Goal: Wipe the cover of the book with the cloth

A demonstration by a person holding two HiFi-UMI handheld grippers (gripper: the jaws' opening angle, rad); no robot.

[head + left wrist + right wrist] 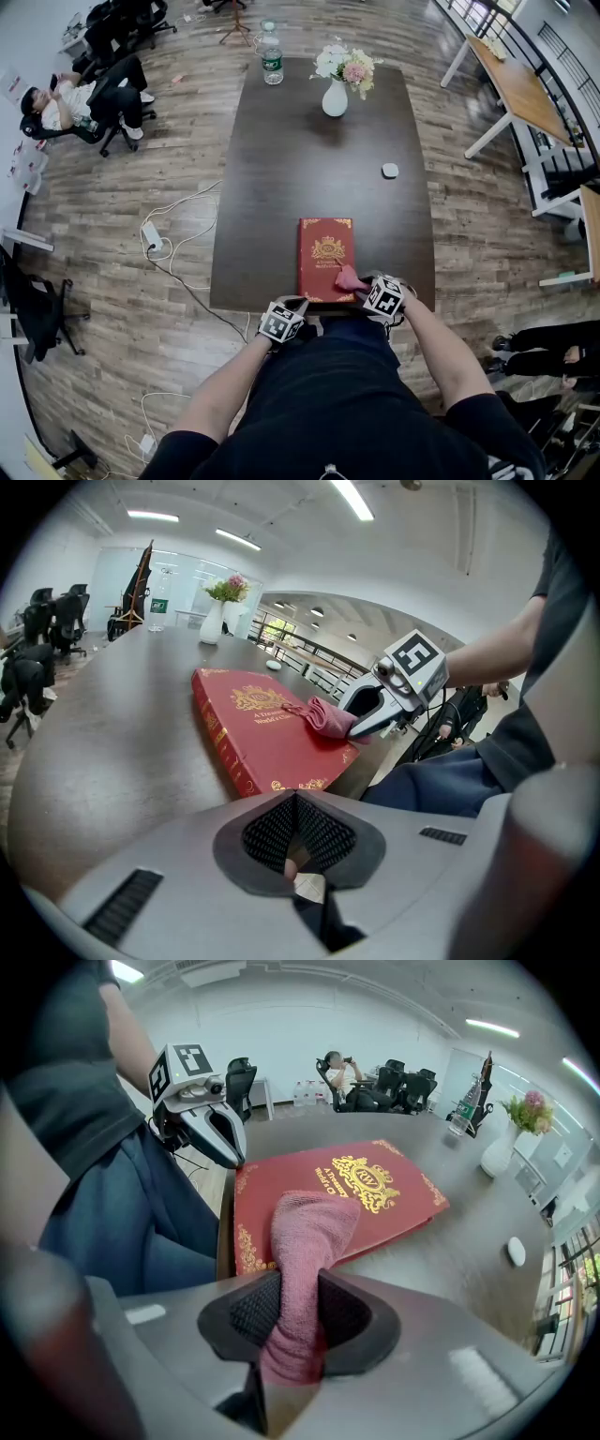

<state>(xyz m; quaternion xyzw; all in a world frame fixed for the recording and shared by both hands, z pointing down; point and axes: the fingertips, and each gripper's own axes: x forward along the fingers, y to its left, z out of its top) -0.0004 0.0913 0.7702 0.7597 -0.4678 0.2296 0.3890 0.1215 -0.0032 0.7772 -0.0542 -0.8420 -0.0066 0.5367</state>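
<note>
The right gripper (295,1312) is clamping the cloth (309,1232) on the book (375,1194) just ahead; left gripper (295,841) is hanging closed, empty, so wiping may be pushing the unheld book away.

Both arms reach forward and down from the torso, bent at the elbows, with the wrists close together. The left forearm (223,389) angles inward, and the left tool (294,829) has its jaws pressed together with nothing between them. The right forearm (439,345) comes in from the other side. The right tool (298,1312) tilts downward, its jaws clamped on a pink cloth (311,1227) that sticks out past the tips.
</note>
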